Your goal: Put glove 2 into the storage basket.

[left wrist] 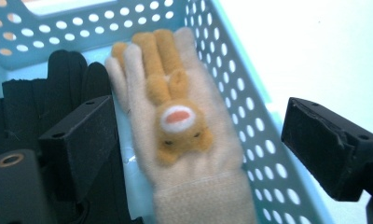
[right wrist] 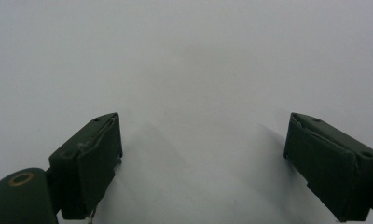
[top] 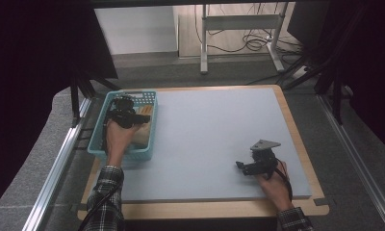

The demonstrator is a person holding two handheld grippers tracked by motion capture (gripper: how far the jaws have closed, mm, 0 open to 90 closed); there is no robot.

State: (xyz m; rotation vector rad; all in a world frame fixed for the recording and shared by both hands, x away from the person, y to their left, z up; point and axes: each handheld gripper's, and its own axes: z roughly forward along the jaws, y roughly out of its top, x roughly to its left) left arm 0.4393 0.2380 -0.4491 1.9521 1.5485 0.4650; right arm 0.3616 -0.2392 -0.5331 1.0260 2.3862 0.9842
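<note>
A cream glove (left wrist: 198,186) with an orange plush animal sewn on its back lies flat in a turquoise perforated basket (left wrist: 250,116), fingers pointing away. My left gripper (left wrist: 196,112) hangs just above it, open, its black jaws standing wide on either side of the glove without touching it. From the high view the left gripper (top: 124,114) is over the basket (top: 154,126) at the table's left edge, with the glove (top: 143,137) under it. My right gripper (top: 241,168) rests open on the grey mat (right wrist: 184,56) at the near right, nothing between its jaws (right wrist: 201,126).
Dark gloves (left wrist: 68,74) lie in the basket to the left of the cream one. The grey mat (top: 214,134) covers most of the wooden table. A metal desk frame (top: 238,29) and cables stand beyond the far edge.
</note>
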